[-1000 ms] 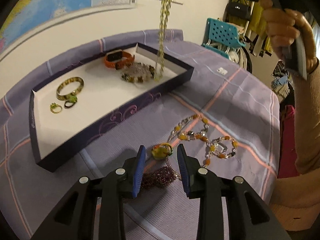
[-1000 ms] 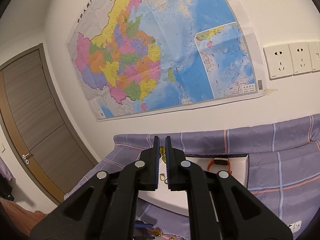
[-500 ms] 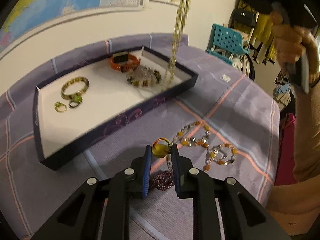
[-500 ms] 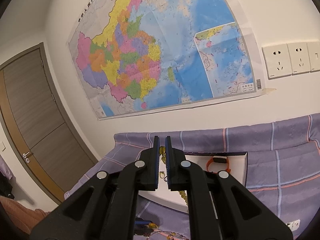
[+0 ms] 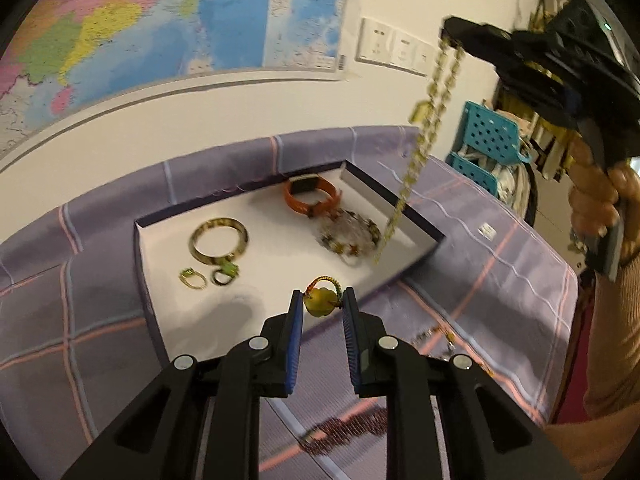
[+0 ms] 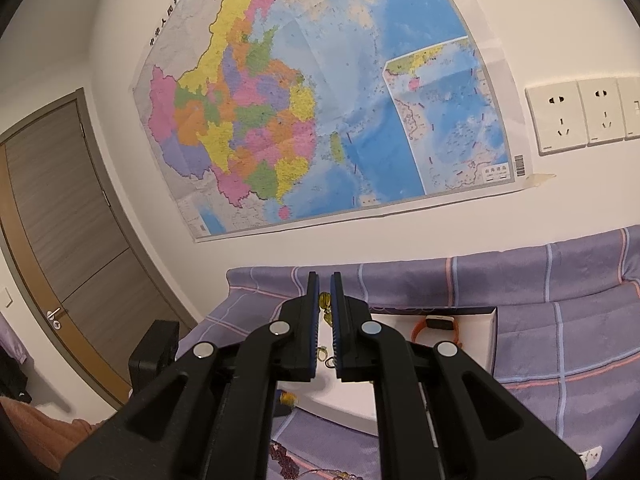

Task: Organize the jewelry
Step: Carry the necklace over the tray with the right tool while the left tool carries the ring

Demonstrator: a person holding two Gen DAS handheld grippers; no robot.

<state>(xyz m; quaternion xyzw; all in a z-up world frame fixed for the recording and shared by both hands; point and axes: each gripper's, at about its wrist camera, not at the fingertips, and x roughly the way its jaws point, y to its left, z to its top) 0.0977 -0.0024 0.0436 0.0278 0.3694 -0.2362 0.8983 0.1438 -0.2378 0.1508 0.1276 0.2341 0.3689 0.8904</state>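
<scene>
My left gripper (image 5: 321, 302) is shut on a yellow-green bead ring (image 5: 320, 300) and holds it above the near edge of the dark tray (image 5: 404, 212) with a white floor. My right gripper (image 6: 325, 300) is shut on a gold chain necklace (image 5: 424, 132) that hangs high, its lower end over the tray's right side. In the tray lie an orange watch (image 5: 310, 196), a beaded bracelet (image 5: 348, 236), a bangle (image 5: 218, 240) and two rings (image 5: 208, 276). The watch also shows in the right wrist view (image 6: 436, 326).
The tray stands on a purple checked cloth (image 5: 480, 264). A purple bead bracelet (image 5: 352, 428) and part of an amber bead necklace (image 5: 436, 336) lie on the cloth near me. A teal crate (image 5: 492, 140) is at the right, the map wall (image 6: 320, 100) behind.
My left gripper has shut on the bead ring, lifted it off the cloth and carried it toward the tray. My right gripper has raised the gold chain higher.
</scene>
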